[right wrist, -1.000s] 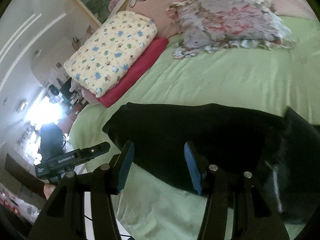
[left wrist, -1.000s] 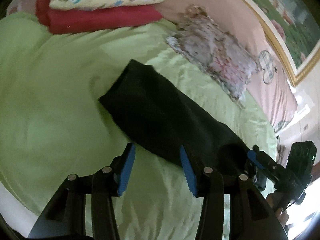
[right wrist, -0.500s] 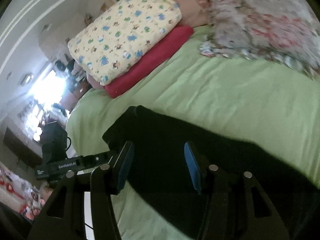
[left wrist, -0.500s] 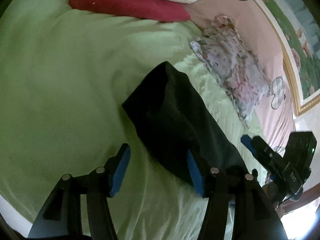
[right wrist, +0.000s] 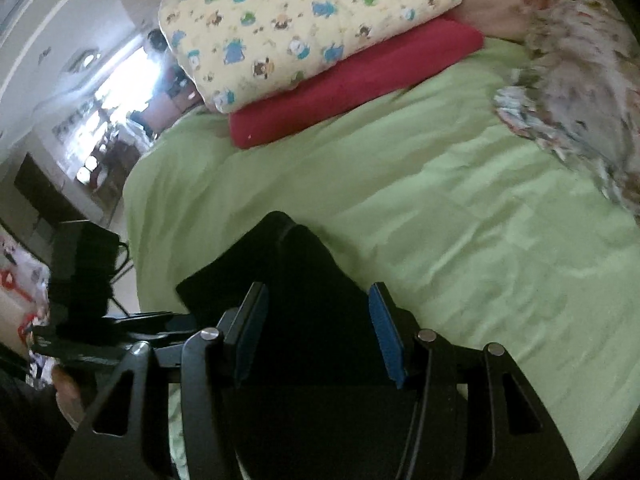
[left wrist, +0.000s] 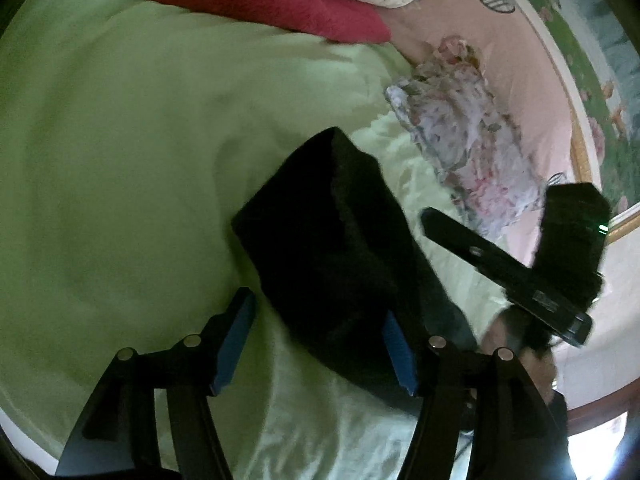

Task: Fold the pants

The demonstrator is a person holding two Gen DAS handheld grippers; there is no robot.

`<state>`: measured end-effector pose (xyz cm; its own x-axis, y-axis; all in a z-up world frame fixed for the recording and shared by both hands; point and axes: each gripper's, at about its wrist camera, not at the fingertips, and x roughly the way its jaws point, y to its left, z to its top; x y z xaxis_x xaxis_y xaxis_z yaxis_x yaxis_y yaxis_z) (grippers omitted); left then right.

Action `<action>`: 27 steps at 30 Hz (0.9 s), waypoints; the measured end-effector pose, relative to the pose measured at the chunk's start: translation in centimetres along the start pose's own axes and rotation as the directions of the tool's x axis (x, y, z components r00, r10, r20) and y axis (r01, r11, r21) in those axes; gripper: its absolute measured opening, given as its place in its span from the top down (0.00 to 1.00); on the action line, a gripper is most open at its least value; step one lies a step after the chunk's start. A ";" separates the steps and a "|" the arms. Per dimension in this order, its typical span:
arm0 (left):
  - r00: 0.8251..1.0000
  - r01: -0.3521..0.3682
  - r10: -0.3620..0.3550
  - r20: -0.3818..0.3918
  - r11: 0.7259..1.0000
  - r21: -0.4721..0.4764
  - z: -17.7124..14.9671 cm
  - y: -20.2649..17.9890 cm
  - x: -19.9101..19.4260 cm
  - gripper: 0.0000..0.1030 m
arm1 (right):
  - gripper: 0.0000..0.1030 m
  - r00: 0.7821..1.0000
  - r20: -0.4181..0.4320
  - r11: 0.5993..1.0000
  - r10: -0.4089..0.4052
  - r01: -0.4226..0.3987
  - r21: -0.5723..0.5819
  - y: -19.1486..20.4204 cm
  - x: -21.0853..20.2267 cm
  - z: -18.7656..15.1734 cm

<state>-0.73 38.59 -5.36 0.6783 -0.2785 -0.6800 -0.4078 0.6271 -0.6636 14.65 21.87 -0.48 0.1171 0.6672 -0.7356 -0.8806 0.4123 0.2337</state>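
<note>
Black pants [left wrist: 336,248] lie folded lengthwise on the green bedsheet [left wrist: 120,152], one end pointing toward the pillows. My left gripper [left wrist: 316,344] is open, its blue pads either side of the pants' near edge. My right gripper [right wrist: 318,332] is open over the pants [right wrist: 308,280], with cloth between the pads; whether they touch it is unclear. The right gripper also shows in the left wrist view [left wrist: 500,256], and the left one in the right wrist view [right wrist: 132,320].
A red cushion [right wrist: 352,84] with a yellow patterned pillow [right wrist: 304,20] on it lies at the head of the bed. A floral pillow [left wrist: 464,140] leans against the pink headboard [left wrist: 520,60]. The bed's edge is just below my left gripper.
Both grippers have moved toward the same end of the pants and closer together. The right gripper now sits directly over the cloth. Both stay open.
</note>
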 end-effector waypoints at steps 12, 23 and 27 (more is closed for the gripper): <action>1.000 -0.021 0.020 -0.009 0.996 -0.091 0.2 0.7 1.2 0.33 | 0.48 0.995 -0.080 0.996 0.055 -0.060 -0.063 -0.1 3.4 2.2; 0.996 -0.076 0.077 0.042 0.997 -0.033 1.5 0.4 2.4 0.62 | 0.76 0.987 -0.149 0.996 0.053 -0.063 -0.059 -0.7 6.3 3.2; 0.996 -0.070 0.071 0.057 0.997 -0.012 1.4 0.2 2.2 0.74 | 0.78 0.991 -0.112 0.997 0.077 -0.079 -0.017 -1.1 5.2 3.0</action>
<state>1.53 39.14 -6.59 0.6815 -0.1915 -0.7063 -0.4614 0.6367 -0.6179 17.64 26.71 -2.63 -0.0033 0.6234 -0.7819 -0.8946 0.3476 0.2809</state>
